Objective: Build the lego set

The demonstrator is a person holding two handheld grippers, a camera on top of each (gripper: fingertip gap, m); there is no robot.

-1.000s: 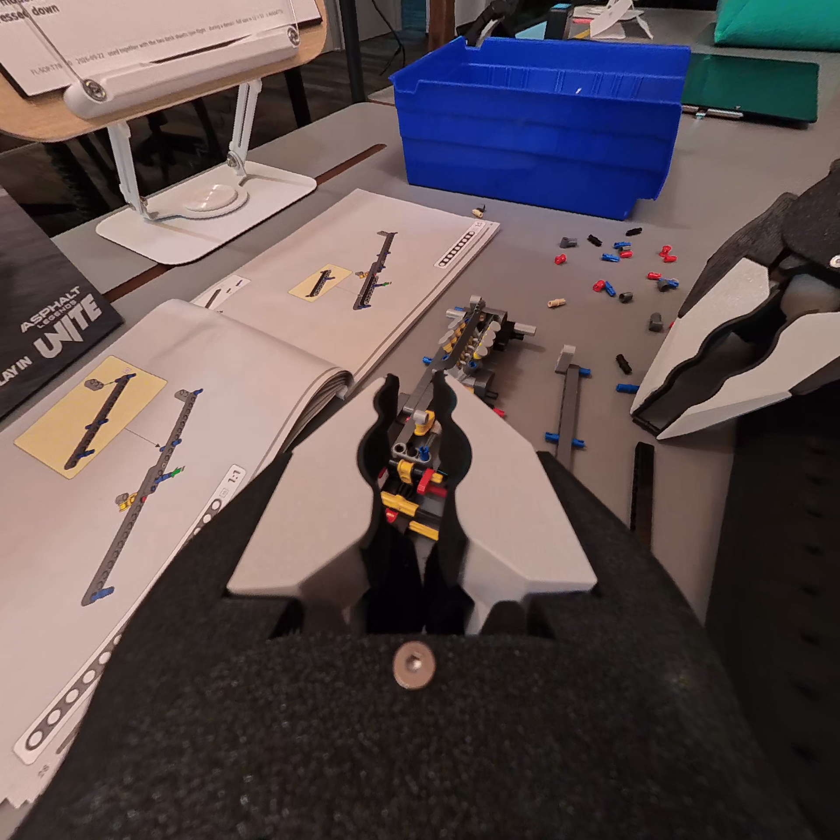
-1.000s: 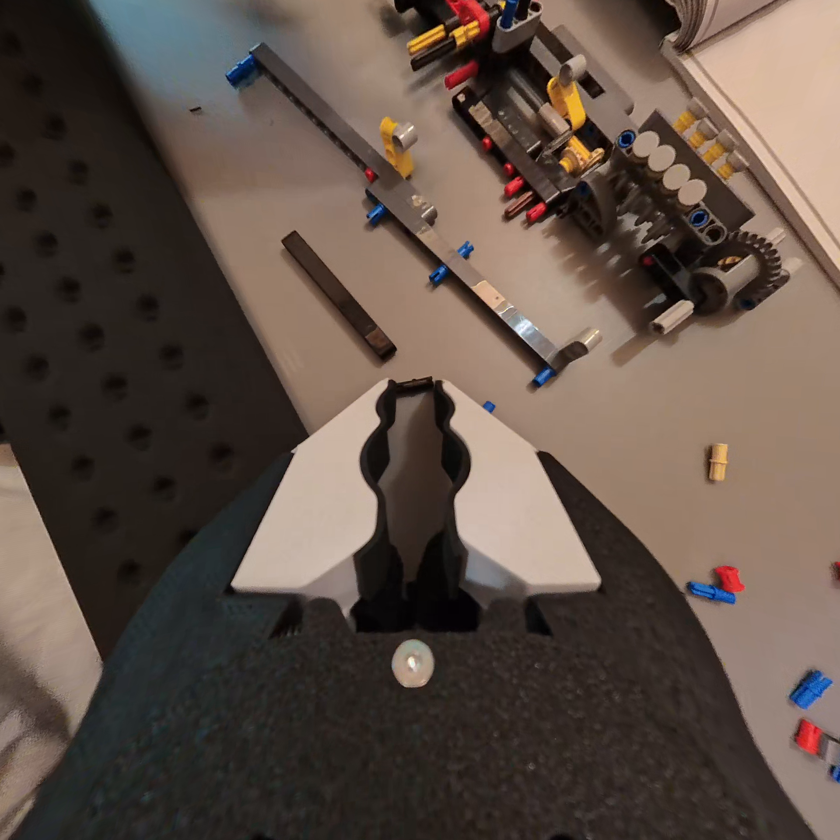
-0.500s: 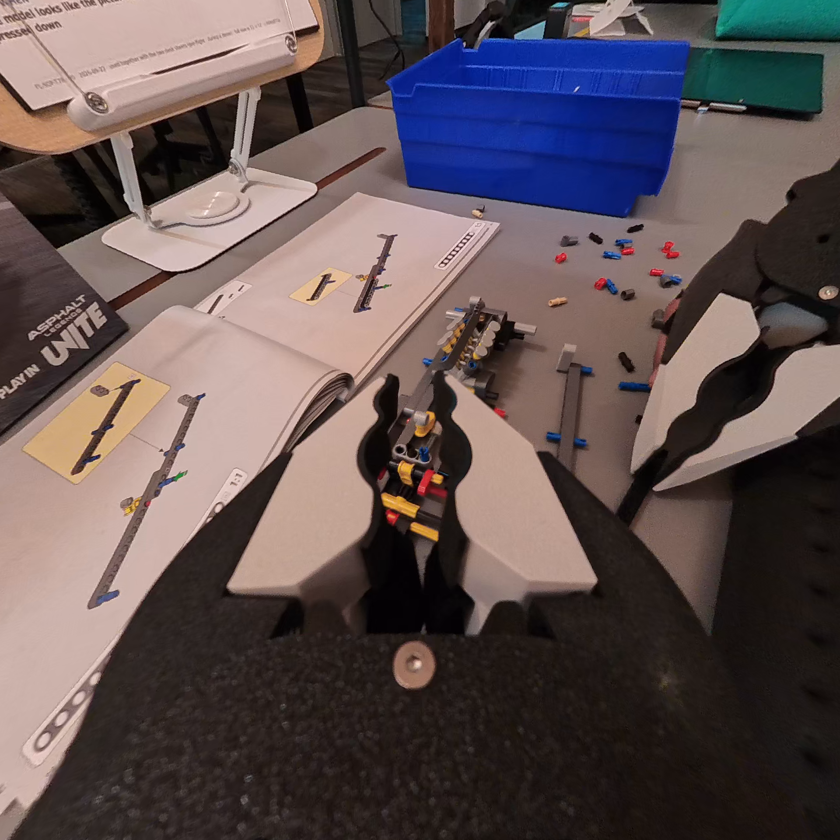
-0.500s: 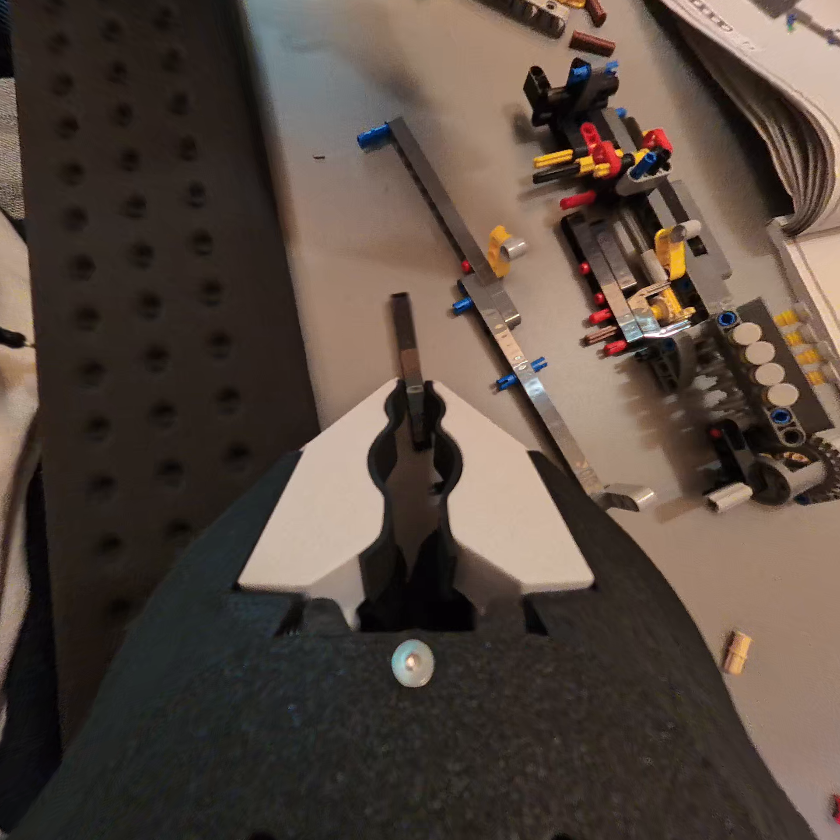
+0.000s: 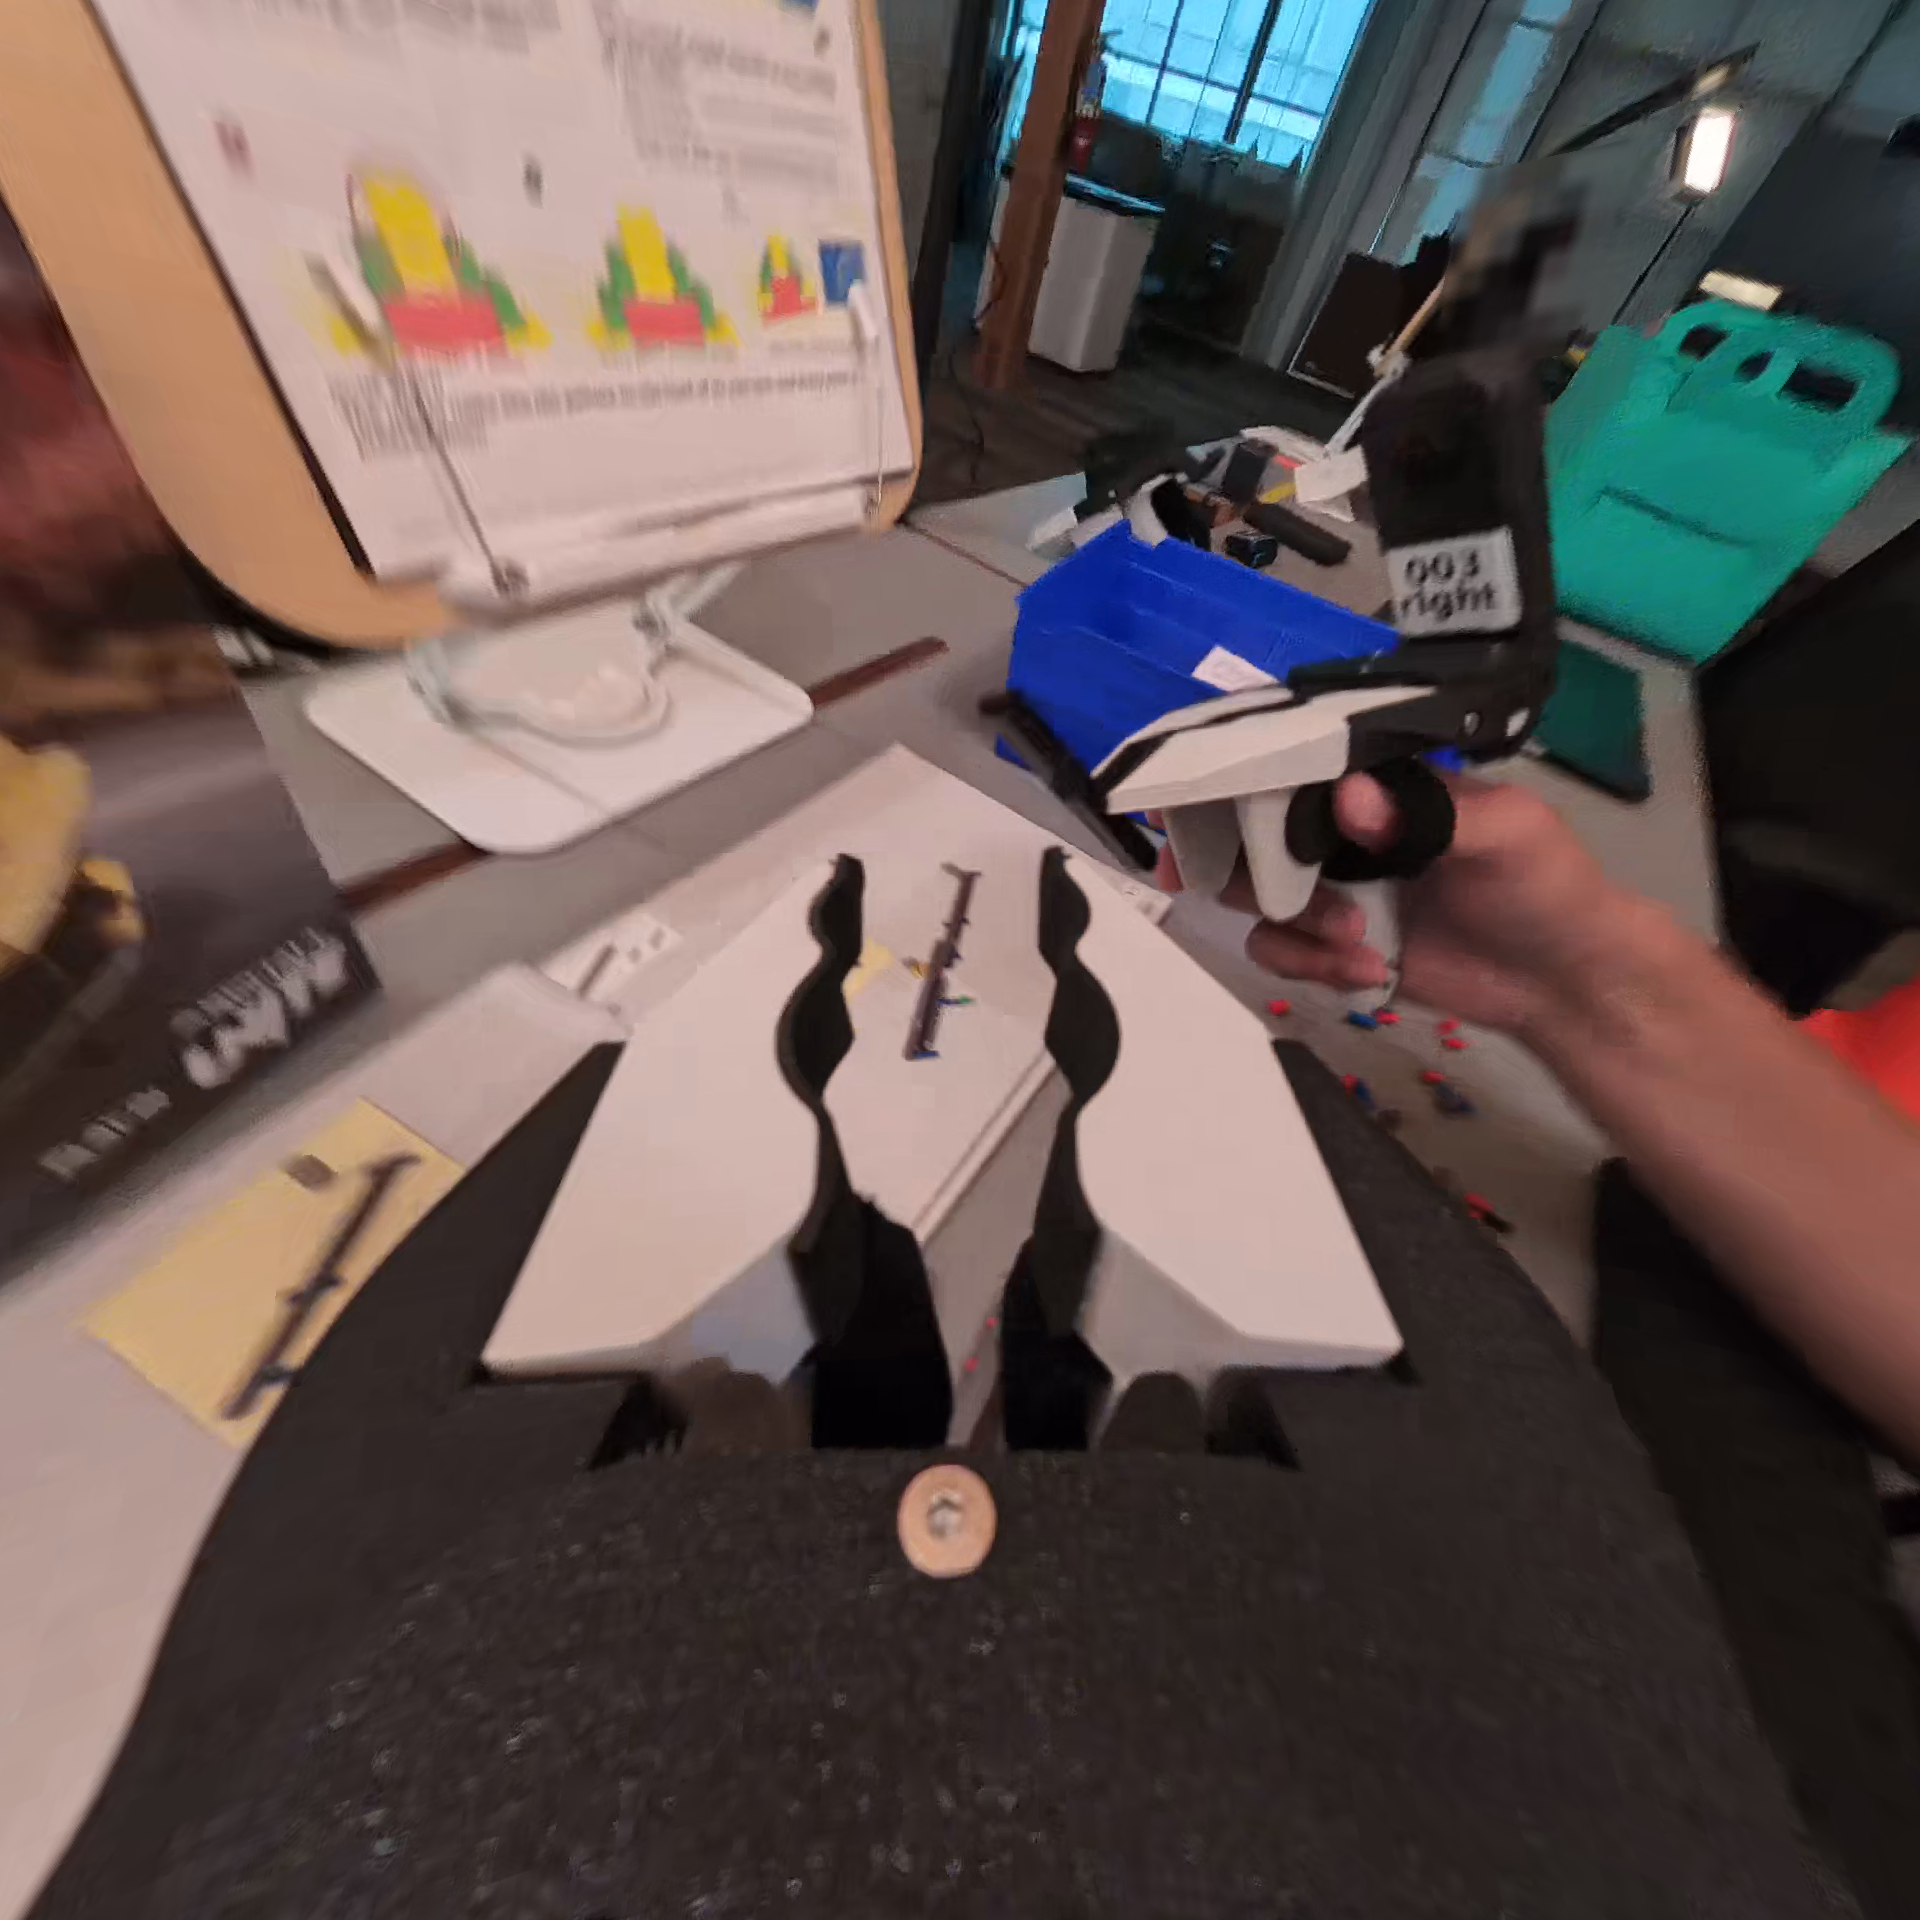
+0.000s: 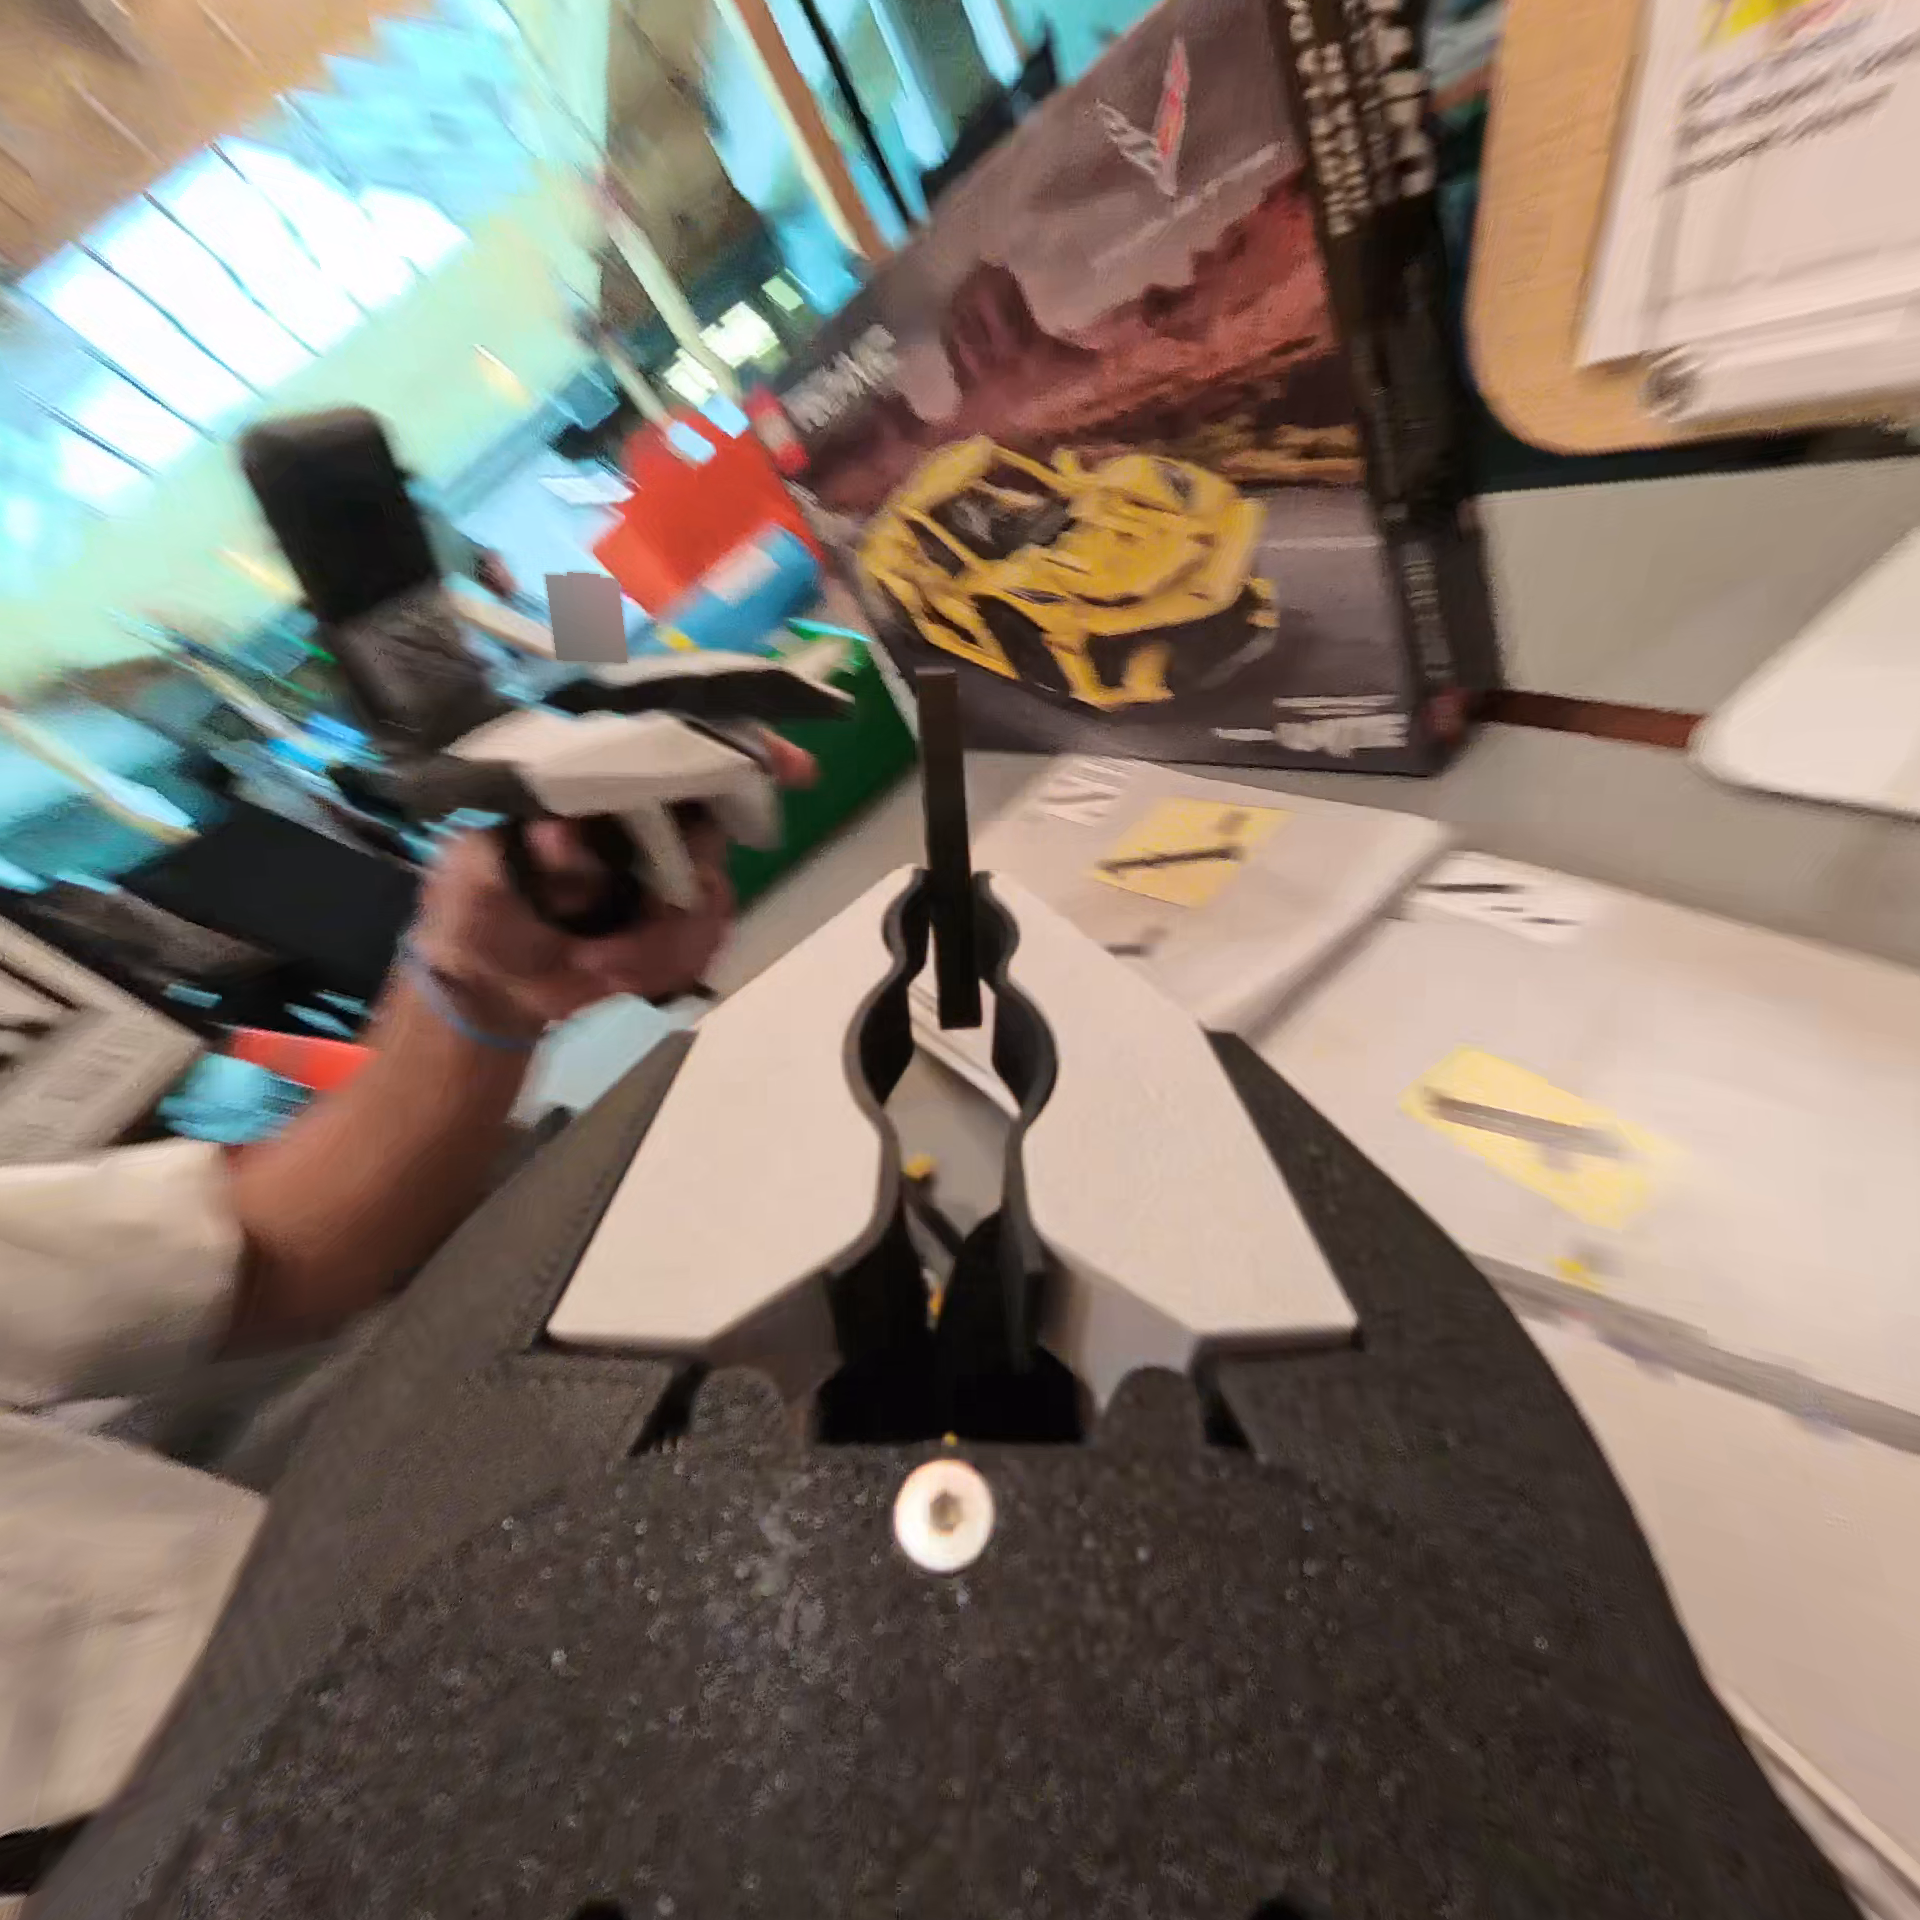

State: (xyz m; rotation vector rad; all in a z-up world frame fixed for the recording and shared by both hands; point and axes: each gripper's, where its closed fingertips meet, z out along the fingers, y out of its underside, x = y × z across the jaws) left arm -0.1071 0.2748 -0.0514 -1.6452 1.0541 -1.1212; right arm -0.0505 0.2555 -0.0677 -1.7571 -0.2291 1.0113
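One long, thin black lego beam (image 6: 950, 831) is held upright, clamped between the tips of the right gripper (image 6: 948, 904), above the grey table (image 5: 862, 717). The left gripper (image 5: 948, 883) is spread apart and empty, raised over one open white instruction booklet (image 5: 966, 997). One blue plastic bin (image 5: 1132, 644) is seen behind.

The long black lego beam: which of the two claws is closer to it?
Right. The right claw is clamped on the long black lego beam, holding it up in the air. The left claw is open, apart from it, above the open instruction booklet.
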